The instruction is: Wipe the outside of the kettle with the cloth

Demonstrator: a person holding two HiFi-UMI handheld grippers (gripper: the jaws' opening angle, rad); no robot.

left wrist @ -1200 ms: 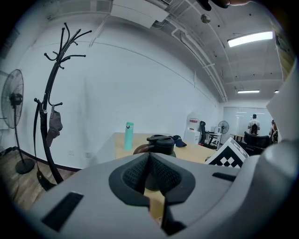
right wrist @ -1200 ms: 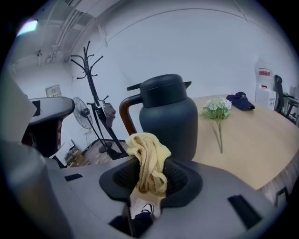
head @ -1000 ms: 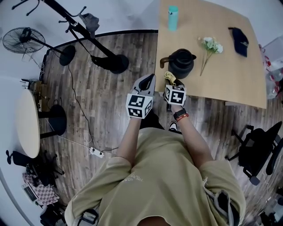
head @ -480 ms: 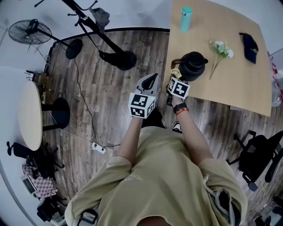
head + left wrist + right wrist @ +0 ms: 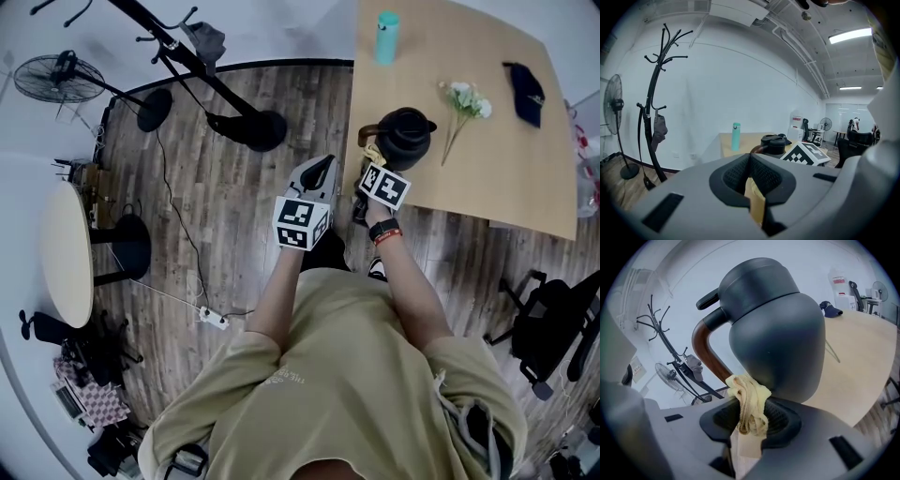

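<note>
Kettle (image 5: 773,329) base touches the cloth (image 5: 749,401) clamped in my right gripper (image 5: 750,423); my left gripper (image 5: 751,176) is closed, empty.

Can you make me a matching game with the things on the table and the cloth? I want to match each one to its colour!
Things:
1. kettle
2. cloth
3. bottle
4. flowers

Colours:
A. white
B. teal
C. black
D. pale yellow

Right pairs: 1-C, 2-D, 3-B, 4-A
</note>
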